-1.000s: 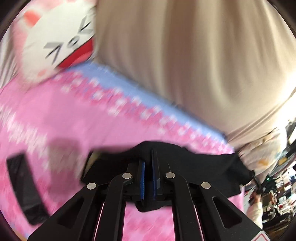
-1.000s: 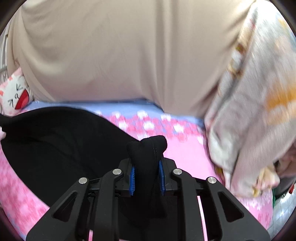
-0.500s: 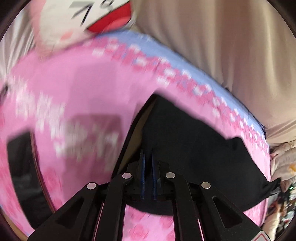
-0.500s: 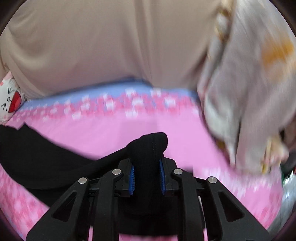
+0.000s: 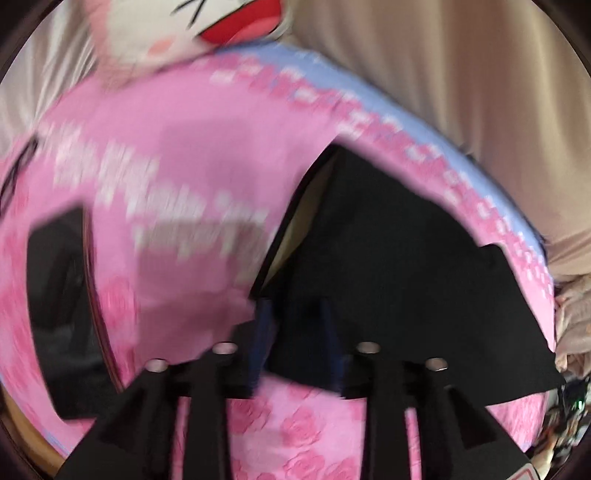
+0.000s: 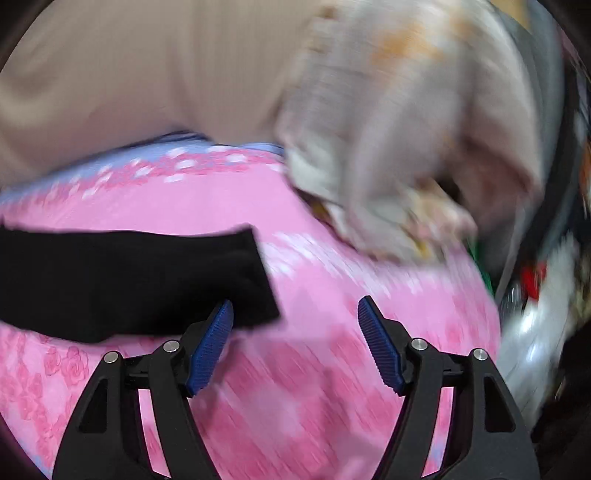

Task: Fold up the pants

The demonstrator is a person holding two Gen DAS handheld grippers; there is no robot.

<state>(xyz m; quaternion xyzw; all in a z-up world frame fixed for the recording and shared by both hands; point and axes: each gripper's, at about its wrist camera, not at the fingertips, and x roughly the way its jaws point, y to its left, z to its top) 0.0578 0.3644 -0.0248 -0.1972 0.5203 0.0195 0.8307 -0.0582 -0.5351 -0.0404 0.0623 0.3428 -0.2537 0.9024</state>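
Pink rose-print bed (image 5: pixel 192 155) carries black pants (image 5: pixel 399 258) laid flat.
Beige curtain (image 5: pixel 461 74) hangs behind the bed, with a white plush (image 5: pixel 207 26) at its far corner and a crumpled pale cloth (image 6: pixel 399 140) on the right. The pants lie folded, their end (image 6: pixel 207 273) flat on the bed. The left tool (image 5: pixel 295 332) has just been opening; its blurred jaws stand slightly apart over the pants' edge. The right tool (image 6: pixel 295 332) has just been opening too: its jaws are wide apart, nothing between them, just beside the pants.
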